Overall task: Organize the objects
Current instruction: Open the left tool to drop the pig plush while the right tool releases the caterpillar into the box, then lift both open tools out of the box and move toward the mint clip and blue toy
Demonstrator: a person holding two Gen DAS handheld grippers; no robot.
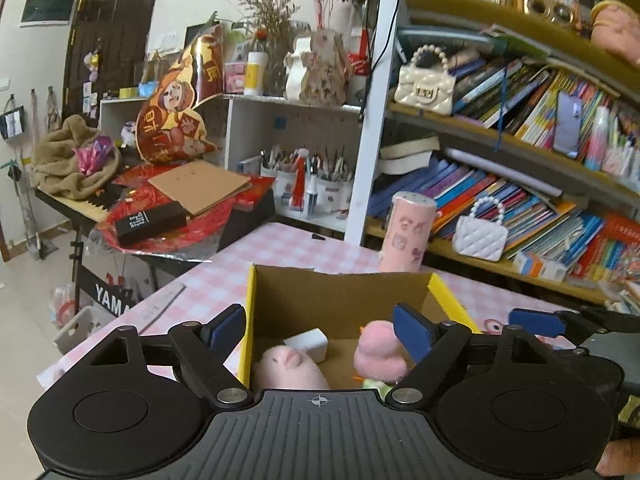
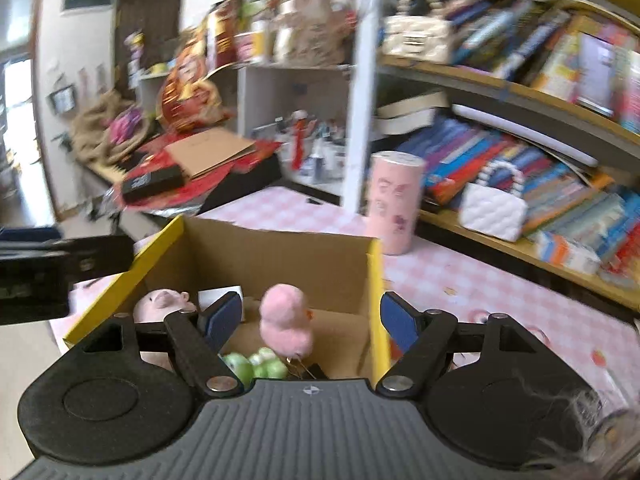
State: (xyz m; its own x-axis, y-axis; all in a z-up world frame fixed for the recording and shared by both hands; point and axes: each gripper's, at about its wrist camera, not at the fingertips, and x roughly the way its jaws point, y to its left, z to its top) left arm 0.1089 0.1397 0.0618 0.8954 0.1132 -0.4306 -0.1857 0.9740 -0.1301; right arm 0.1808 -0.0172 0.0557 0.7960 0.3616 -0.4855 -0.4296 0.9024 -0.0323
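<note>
An open cardboard box with yellow edges [image 1: 340,292] [image 2: 256,256] stands on the pink checked table. Inside lie a pink pig plush [image 1: 290,368] [image 2: 160,302], a pink chick plush [image 1: 380,350] [image 2: 286,318], a white block [image 1: 310,342] and green toys [image 2: 256,364]. My left gripper [image 1: 320,330] is open and empty, its fingers astride the box's left wall. My right gripper [image 2: 310,316] is open and empty, its fingers astride the box's right wall; its blue fingertip [image 1: 536,322] shows in the left wrist view.
A pink cylinder [image 1: 408,234] [image 2: 394,204] stands on the table behind the box. Bookshelves with books and a white quilted purse [image 1: 480,236] [image 2: 494,210] lie behind at right. A cluttered keyboard stand [image 1: 160,216] is at left.
</note>
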